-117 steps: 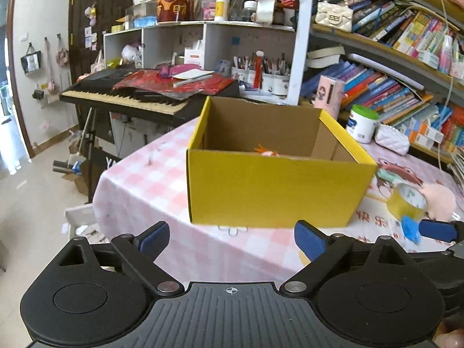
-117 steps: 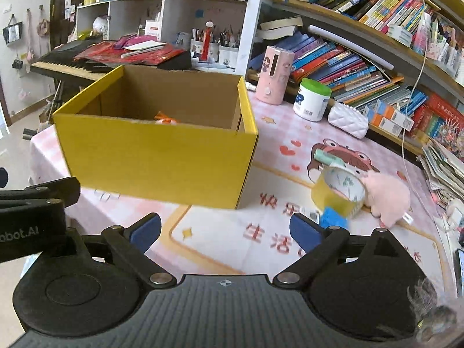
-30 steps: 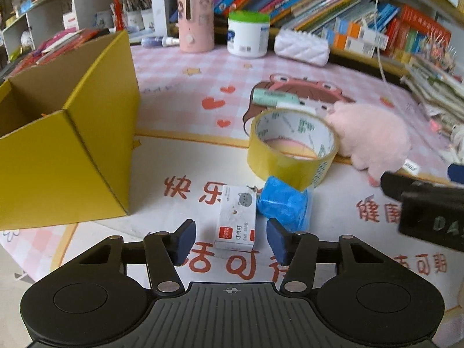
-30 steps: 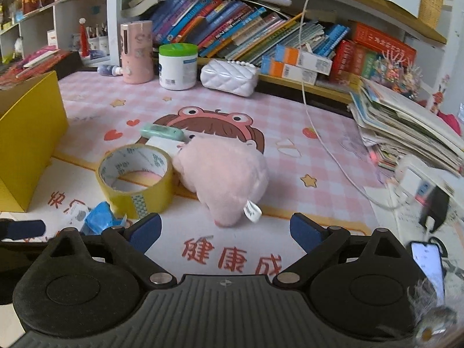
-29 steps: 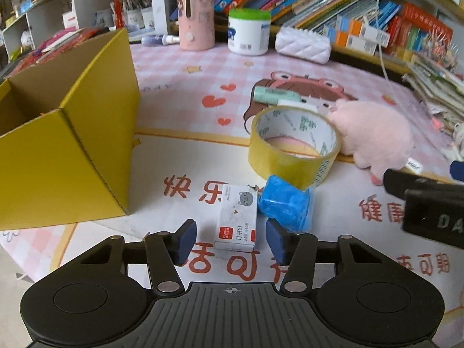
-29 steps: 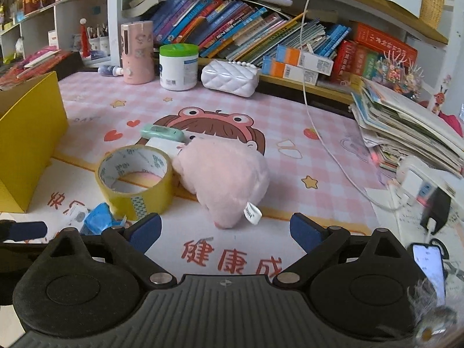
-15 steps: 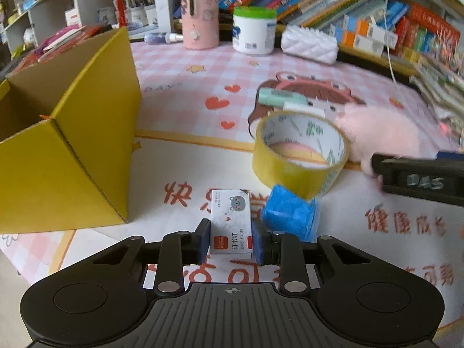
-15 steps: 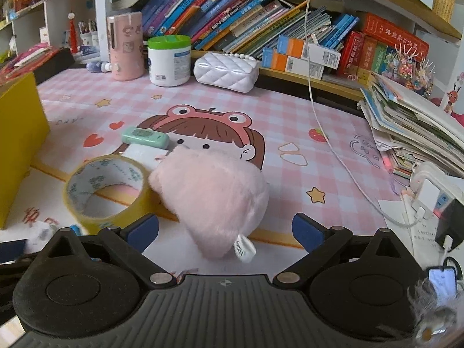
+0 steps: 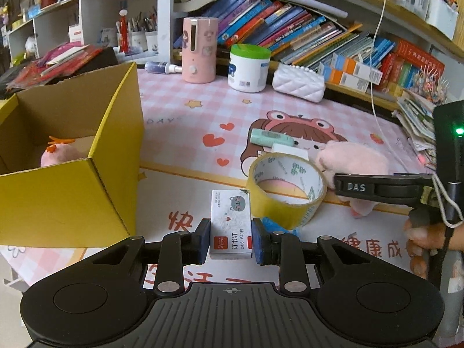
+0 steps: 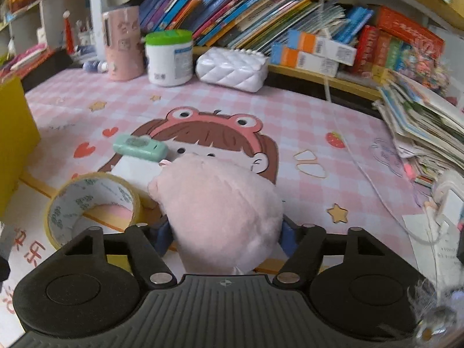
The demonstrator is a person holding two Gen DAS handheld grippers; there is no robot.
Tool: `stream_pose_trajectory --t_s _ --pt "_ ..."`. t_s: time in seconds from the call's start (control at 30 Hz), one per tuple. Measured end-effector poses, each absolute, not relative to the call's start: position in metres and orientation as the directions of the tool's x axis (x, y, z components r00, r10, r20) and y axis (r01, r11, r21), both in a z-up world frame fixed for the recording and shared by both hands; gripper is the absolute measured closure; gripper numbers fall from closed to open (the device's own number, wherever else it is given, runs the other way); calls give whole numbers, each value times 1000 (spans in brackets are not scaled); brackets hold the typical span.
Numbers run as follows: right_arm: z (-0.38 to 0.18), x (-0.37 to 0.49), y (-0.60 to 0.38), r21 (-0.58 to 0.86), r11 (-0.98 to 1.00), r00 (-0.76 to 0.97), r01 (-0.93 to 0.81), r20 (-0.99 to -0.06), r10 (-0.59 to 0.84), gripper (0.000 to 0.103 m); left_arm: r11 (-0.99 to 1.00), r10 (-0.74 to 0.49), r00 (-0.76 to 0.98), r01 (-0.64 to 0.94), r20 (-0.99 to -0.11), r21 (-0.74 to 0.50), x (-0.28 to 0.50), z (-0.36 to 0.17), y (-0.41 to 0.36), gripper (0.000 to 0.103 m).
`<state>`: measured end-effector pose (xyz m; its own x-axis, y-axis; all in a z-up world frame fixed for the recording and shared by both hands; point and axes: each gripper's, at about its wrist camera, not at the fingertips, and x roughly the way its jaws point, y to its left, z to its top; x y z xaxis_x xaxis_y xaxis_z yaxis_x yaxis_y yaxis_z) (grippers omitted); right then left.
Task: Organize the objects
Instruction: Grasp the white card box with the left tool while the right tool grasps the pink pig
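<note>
Left wrist view first: the left gripper (image 9: 231,242) is clamped down on a small white box of staples (image 9: 231,224), blue pads pressed flat against both long sides, and it looks lifted a bit off the tablecloth (image 9: 188,121), though I can't say for sure. The yellow cardboard box (image 9: 69,200) sits off to the left with its top open, and there's already a pink plush with an orange tuft (image 9: 59,152) inside. Just behind the staples is a roll of yellow tape (image 9: 285,191), with a blue crinkly packet (image 9: 275,226) peeking out below it. A mint-green case (image 9: 268,137) lies further back.

Right wrist view: the right gripper (image 10: 223,236) has its fingers either side of a pink plush toy (image 10: 220,206). The fluff hides the pads, but they seem to be pressing into it, so I'd call that a grip. The toy looks like it's resting on the table, touching the tape roll (image 10: 92,203) on its left.

So we're at the grab stage on both hands. My guess at the next move: carry the staples left and up over the box wall, then let go inside. The plush needs lifting clear of the tape so it doesn't drag the roll along.
</note>
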<state>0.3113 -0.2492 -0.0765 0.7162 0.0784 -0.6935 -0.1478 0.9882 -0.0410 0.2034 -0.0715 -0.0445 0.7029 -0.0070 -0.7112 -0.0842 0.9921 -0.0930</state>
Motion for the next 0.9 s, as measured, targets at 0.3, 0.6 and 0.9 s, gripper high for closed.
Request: stream_pose_trajectory --t_s 0.3,0.6,0.9 --pt "-29 263 -268 5 1000 795 0 -607 3 37 989 -88 743 -16 -664 -149 193 -34 -74 75" --pt "-10 197 -241 8 1000 791 -24 -612 24 37 981 -158 787 56 -596 -186 165 -18 -60 75" --pt "-6 146 -180 -9 993 775 -121 -626 88 37 979 -141 804 27 -578 -201 119 -10 -12 75"
